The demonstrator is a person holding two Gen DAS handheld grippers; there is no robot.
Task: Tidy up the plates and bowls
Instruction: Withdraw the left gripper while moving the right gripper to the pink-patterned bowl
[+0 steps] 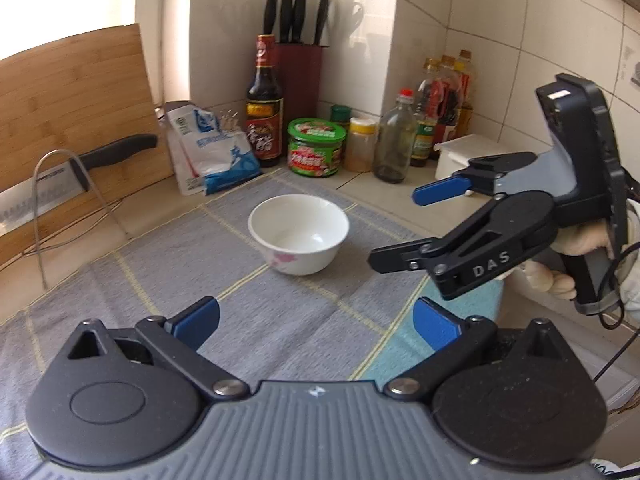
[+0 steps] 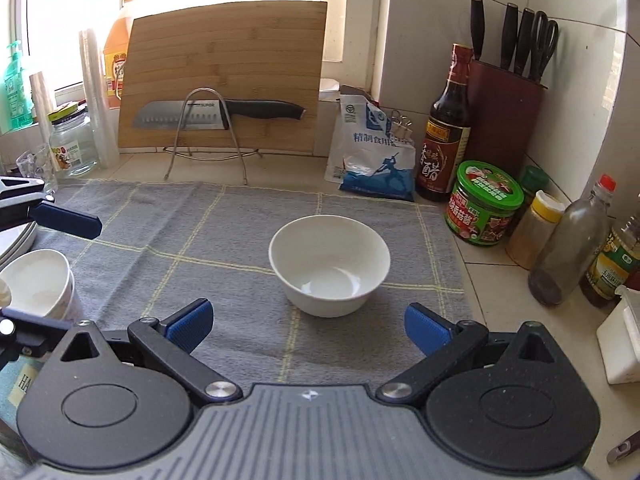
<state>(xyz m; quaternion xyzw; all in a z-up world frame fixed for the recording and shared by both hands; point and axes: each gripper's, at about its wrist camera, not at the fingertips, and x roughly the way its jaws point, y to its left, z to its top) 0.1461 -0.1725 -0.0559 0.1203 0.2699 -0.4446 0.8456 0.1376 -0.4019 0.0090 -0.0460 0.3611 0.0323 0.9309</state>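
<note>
Standing upright on the grey checked cloth (image 2: 168, 224), the white bowl (image 2: 329, 265) sits just ahead of the right gripper (image 2: 306, 326), toward 12 o'clock, clear of its spread, empty jaws. The left gripper (image 1: 316, 320) is likewise released and grasps nothing. At 9 o'clock in the right view, stacked bowls (image 2: 38, 286) and plates (image 2: 16, 240) are cut off; "DAS" marks the right gripper's body, "SUPOR" the knife (image 2: 216, 114).

stacked plates (image 2: 16, 240) cut off at left edge, knife blade (image 1: 24, 200) blurred
</note>
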